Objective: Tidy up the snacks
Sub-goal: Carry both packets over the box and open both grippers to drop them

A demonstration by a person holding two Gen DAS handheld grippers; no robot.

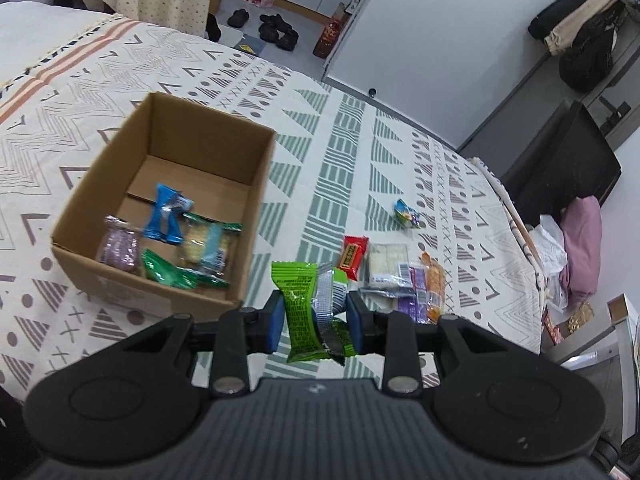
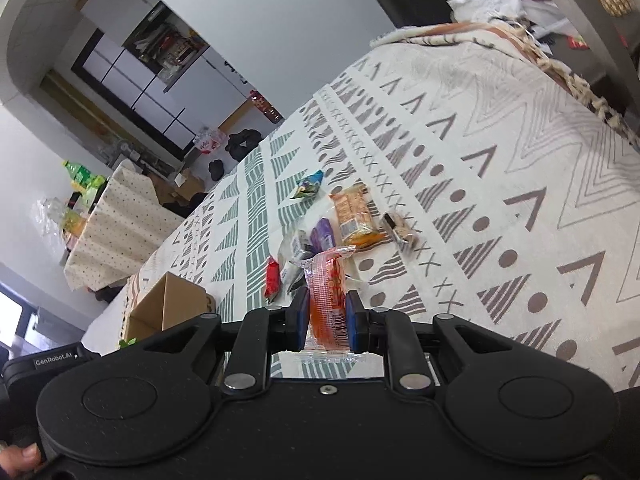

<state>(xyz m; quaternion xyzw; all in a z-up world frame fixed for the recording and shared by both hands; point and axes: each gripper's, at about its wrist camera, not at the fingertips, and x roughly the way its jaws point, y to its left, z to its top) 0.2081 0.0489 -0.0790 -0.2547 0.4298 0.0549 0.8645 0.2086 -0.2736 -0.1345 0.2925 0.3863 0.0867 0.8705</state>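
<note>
My left gripper (image 1: 314, 320) is shut on a green snack packet (image 1: 300, 312), held above the patterned cloth just right of the open cardboard box (image 1: 256, 176). The box holds several packets: blue (image 1: 166, 216), purple (image 1: 120, 248), green (image 1: 168, 274) and a clear cracker pack (image 1: 206, 246). My right gripper (image 2: 327, 322) is shut on an orange snack packet (image 2: 328, 296). Loose snacks lie on the cloth: a red bar (image 1: 354, 256), a white cracker pack (image 1: 388, 266), an orange pack (image 2: 354, 214), a purple pack (image 2: 323, 232), a small blue-green packet (image 1: 406, 212).
The bed-like surface wears a patterned cloth (image 1: 340, 148) that ends at a fringed edge on the right (image 1: 520, 232). The box corner also shows in the right wrist view (image 2: 168, 304). Shoes (image 1: 276, 28), a whiteboard and furniture stand beyond the far edge.
</note>
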